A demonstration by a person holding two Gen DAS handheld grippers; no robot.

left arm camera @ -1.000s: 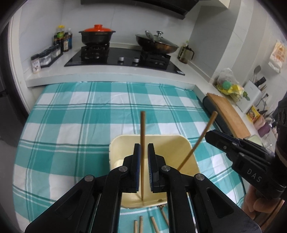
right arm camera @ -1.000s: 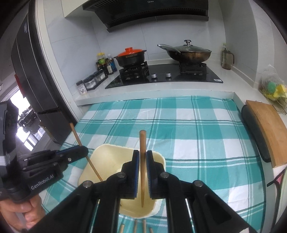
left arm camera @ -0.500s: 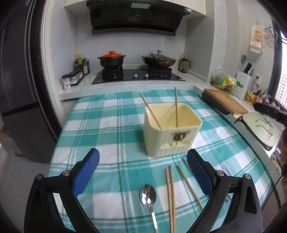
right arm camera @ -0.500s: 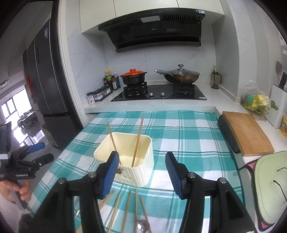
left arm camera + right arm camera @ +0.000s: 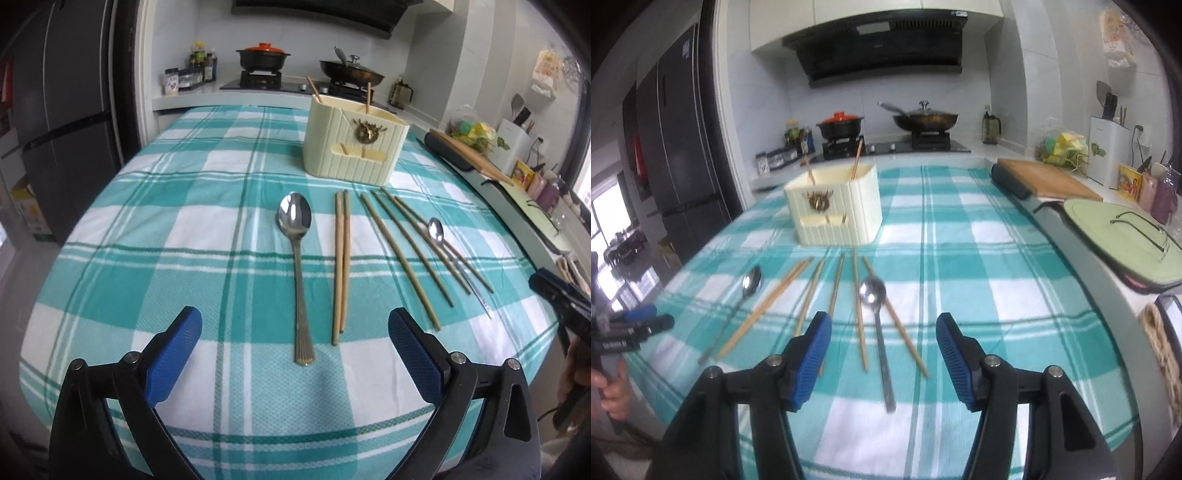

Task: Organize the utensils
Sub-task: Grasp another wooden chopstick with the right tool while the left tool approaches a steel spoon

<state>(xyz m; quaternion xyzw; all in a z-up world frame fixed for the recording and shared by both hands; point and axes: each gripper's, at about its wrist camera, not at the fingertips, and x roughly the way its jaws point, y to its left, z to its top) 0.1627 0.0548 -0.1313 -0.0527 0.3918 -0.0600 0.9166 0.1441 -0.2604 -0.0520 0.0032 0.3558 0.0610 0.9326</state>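
Observation:
A cream utensil holder [image 5: 354,140] stands on the teal checked cloth with two wooden chopsticks [image 5: 368,96] upright in it; it also shows in the right wrist view [image 5: 836,205]. On the cloth lie a large steel spoon [image 5: 298,258], a pair of chopsticks [image 5: 341,262], several more chopsticks [image 5: 406,251] and a smaller spoon [image 5: 454,254]. My left gripper [image 5: 295,350] is open and empty, just short of the large spoon's handle. My right gripper [image 5: 884,347] is open and empty, over the smaller spoon [image 5: 877,325] and chopsticks [image 5: 858,314].
A gas hob with a red-lidded pot [image 5: 263,57] and a wok [image 5: 351,72] stands behind the table. A wooden cutting board [image 5: 1045,181] and a green mat [image 5: 1123,236] lie on the counter to the right. A dark fridge [image 5: 66,110] stands at the left.
Both grippers let go of their chopsticks into the holder, opened, and drew back and down toward the table's near edge, over the utensils lying on the cloth.

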